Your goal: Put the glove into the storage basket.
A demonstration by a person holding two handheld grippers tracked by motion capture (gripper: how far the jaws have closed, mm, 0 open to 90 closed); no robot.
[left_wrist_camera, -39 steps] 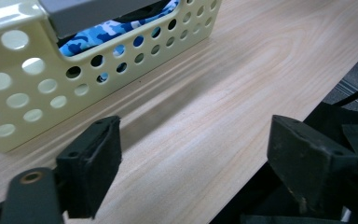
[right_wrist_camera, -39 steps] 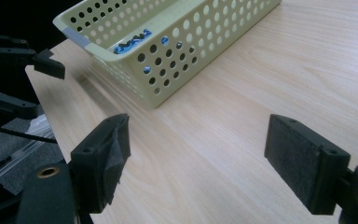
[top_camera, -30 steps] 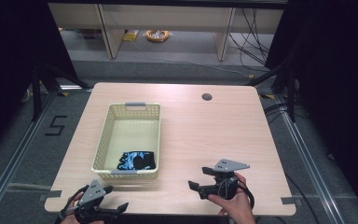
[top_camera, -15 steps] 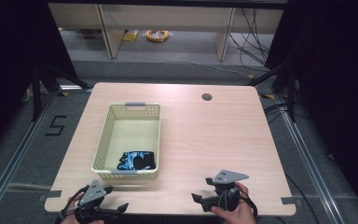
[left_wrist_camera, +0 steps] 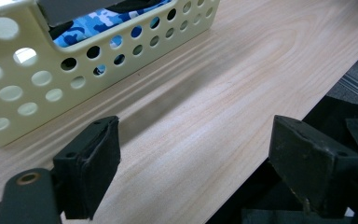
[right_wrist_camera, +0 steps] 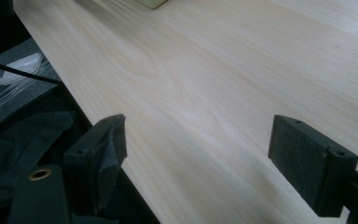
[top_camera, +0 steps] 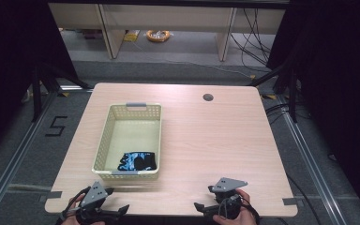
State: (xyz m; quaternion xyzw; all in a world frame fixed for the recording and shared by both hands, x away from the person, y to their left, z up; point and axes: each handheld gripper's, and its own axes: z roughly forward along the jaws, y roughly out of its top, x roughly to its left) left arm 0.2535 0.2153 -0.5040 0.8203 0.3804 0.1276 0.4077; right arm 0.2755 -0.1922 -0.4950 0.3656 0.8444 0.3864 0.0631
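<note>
Readable writing limited to a black "5" mark (top_camera: 56,126) on the grey floor left of the tabletop. Left gripper (top_camera: 115,212) low at the near left corner of the light wooden tabletop (top_camera: 206,140), held in a hand at the bottom edge, grey three-cornered plate on top, jaws spread wide with nothing between them, bare wood showing between the black pads in the left gripper view. Right gripper (top_camera: 205,206) at the near right edge, gripped by a hand (top_camera: 236,216), likewise wide open and empty, pointing left along the tabletop's front. Pale yellow perforated plastic basket (top_camera: 104,140) on the left half of the tabletop, just beyond the left gripper, well apart from the right. Blue-and-black camouflage cloth (top_camera: 137,161) bundled in the basket's near end, visible through the round holes (left_wrist_camera: 95,23). Small dark round grommet hole (top_camera: 208,97) near the far edge. Dark curtains at both sides, wooden furniture legs and loose cables beyond.
</note>
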